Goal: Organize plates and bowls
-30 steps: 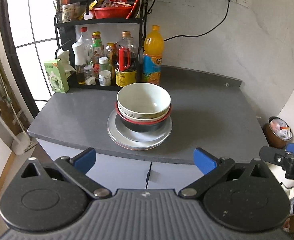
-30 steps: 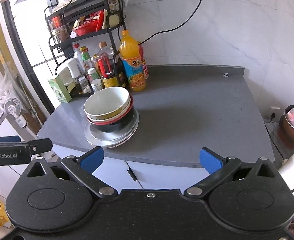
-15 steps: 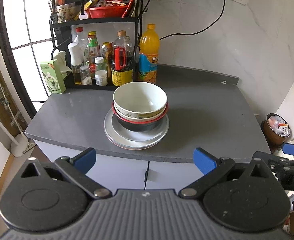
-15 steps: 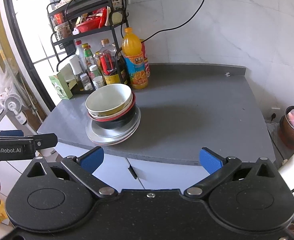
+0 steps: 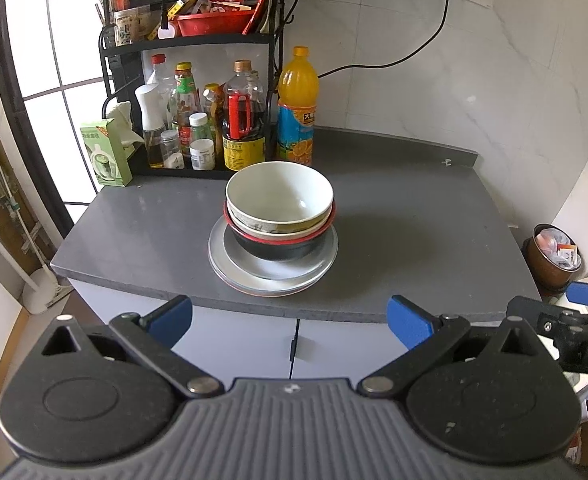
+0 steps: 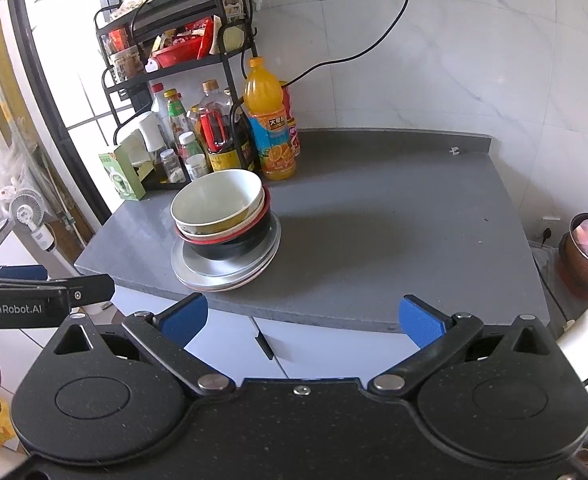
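Left wrist view, nearest: left gripper [image 5: 289, 316], fingers [image 5: 171, 314] spread wide, empty, short of the desk [image 5: 414, 240] edge. Right wrist view likewise: right gripper [image 6: 302, 318] agape, holding nothing, also off the desk. Next out, near the front edge: plates [image 5: 271, 276] stacked flat, black bowl [image 5: 277, 250] on top, red-rimmed bowl [image 5: 332, 216] nested inside, white bowl [image 5: 279, 196] uppermost. Beyond, juice bottle [image 5: 298, 108] and rack [image 5: 189, 40] of condiments at the wall. Stack apparently done already, or about to be taken apart; cannot tell which. Likely next: reach forward, centre on the white bowl's rim, pinch gently, lift straight up without dragging the bowls beneath.
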The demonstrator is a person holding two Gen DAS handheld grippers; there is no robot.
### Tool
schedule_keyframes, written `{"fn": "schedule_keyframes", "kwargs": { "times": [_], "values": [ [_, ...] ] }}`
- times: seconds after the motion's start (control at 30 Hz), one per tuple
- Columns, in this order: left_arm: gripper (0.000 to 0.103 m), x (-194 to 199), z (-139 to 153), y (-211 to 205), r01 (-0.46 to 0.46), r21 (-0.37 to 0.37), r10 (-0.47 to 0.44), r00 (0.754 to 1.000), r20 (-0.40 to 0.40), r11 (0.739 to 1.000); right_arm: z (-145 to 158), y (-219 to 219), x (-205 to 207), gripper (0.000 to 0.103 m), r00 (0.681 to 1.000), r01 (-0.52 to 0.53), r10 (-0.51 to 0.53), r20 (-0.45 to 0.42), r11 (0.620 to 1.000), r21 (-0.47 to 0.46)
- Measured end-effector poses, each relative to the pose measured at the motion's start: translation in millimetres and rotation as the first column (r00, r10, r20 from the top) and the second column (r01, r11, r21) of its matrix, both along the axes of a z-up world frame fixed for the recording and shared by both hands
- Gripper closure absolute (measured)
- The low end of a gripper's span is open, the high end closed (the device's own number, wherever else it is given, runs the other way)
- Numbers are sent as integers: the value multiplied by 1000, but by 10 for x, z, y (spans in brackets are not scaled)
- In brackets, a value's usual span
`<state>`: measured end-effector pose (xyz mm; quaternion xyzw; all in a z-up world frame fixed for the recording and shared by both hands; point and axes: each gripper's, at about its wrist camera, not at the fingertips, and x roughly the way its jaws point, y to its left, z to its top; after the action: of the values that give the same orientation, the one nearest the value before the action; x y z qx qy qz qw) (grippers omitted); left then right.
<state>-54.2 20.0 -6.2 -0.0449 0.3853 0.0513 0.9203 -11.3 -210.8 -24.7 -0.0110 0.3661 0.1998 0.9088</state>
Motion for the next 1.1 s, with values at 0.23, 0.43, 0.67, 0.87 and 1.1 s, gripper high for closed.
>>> {"fn": "schedule_keyframes", "kwargs": {
  "times": [0.23,0.43,0.67,0.87,1.1],
  "values": [
    [0,6,-1,-14,5,-5,-5,1000,3,1000,2,-12,14,0,1000,6,-6,5,1000,0],
    [0,12,1,-8,4,-5,-4,1000,1,1000,-4,-32,44,0,1000,16,-16,6,1000,5],
    [0,29,2,-15,2,-7,-2,1000,2,1000,0,-12,52,0,1000,13,-13,9,1000,6],
    [0,40,6,-16,-2,-3,2,1000,2,1000,8,-4,50,0,1000,12,-12,9,1000,6],
    [0,72,13,-12,-5,-2,5,1000,4,1000,13,7,61,0,1000,13,-13,9,1000,6]
  ]
}}
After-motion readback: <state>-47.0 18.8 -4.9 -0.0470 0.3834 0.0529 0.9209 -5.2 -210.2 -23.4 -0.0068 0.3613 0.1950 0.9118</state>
